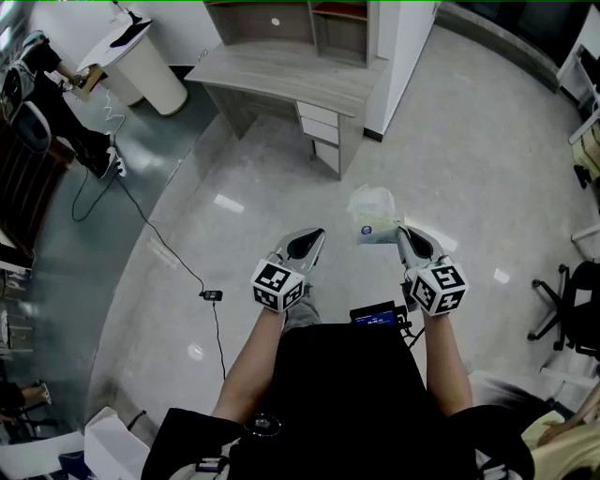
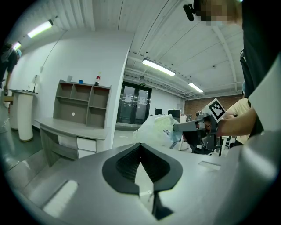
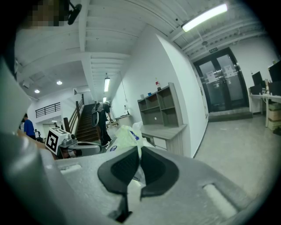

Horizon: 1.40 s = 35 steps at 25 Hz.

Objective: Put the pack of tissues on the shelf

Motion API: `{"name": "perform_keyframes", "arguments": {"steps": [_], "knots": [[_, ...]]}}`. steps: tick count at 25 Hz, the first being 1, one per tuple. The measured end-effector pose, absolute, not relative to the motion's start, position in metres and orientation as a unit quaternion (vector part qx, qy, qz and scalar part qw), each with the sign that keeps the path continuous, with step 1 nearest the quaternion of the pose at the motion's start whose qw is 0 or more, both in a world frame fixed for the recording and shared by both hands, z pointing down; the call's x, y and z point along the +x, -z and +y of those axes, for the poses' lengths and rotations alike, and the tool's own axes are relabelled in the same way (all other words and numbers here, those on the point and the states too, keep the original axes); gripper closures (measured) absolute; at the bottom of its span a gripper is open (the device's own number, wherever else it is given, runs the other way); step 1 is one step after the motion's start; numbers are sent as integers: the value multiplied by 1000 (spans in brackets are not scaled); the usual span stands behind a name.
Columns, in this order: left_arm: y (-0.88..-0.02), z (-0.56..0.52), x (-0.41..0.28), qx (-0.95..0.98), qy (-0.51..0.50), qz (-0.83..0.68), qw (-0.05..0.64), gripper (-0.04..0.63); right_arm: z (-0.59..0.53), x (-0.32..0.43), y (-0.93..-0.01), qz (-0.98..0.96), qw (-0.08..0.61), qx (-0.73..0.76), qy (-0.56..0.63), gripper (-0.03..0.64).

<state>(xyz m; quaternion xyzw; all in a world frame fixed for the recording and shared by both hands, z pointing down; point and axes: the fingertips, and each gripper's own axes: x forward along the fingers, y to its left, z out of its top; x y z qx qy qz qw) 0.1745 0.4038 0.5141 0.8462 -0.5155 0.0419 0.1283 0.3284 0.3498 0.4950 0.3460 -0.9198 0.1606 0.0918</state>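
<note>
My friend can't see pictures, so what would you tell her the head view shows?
Looking down, a standing person holds a pack of tissues in the right gripper; the left gripper beside it is shut and empty. Ahead on the pale floor stands a grey desk with a shelf unit on top.

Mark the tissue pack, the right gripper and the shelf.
tissue pack point(image 1: 373, 212): head view, crumpled plastic wrapper.
right gripper point(image 1: 400, 231): head view, jaw tips on the pack.
shelf point(image 2: 72, 110): left gripper view, lower compartment's back panel.
</note>
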Motion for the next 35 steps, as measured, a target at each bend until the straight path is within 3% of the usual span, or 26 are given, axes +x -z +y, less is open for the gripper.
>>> {"name": "perform_keyframes", "arguments": {"steps": [20, 35], "knots": [[-518, 332, 121, 872, -43, -469, 138, 594, 297, 274, -494, -901, 94, 388, -169, 612], [-520, 290, 42, 897, -52, -418, 135, 594, 268, 193, -495, -881, 86, 431, -173, 612]]}}
